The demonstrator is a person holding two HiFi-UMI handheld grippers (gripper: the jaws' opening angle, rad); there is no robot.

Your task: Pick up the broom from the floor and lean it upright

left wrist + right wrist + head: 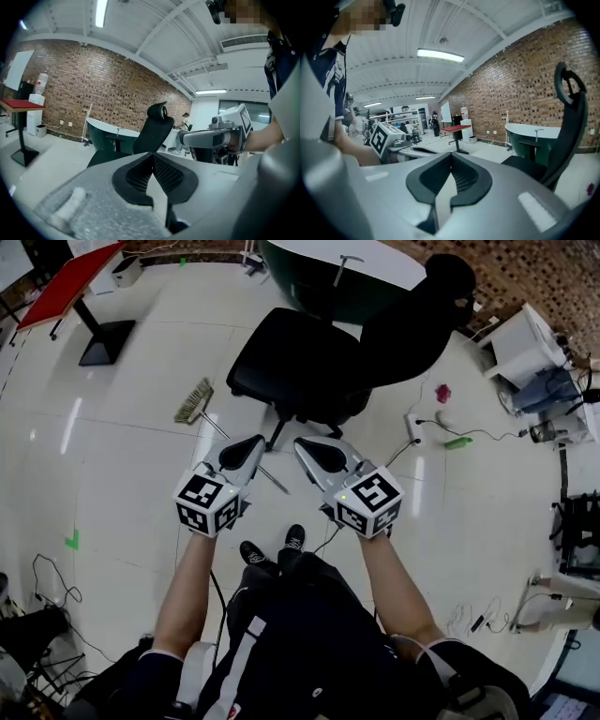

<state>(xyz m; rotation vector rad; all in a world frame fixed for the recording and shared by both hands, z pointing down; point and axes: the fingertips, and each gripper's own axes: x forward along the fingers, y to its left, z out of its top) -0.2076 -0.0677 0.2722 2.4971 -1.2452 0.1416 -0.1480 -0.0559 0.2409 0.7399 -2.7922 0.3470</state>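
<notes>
left tongs (255, 442) clenched, empty | right tongs (301, 442) clenched, empty | broom (195, 401) lying on floor (122, 474)

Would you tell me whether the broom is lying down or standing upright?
Lying down: the broom lies flat on the floor beside the office chair.

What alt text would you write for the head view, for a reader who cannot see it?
Seen from above, a person holds the left gripper and the right gripper, both shut and empty, side by side over a pale floor. A broom lies on the floor ahead of the left gripper, beside a black office chair.
</notes>
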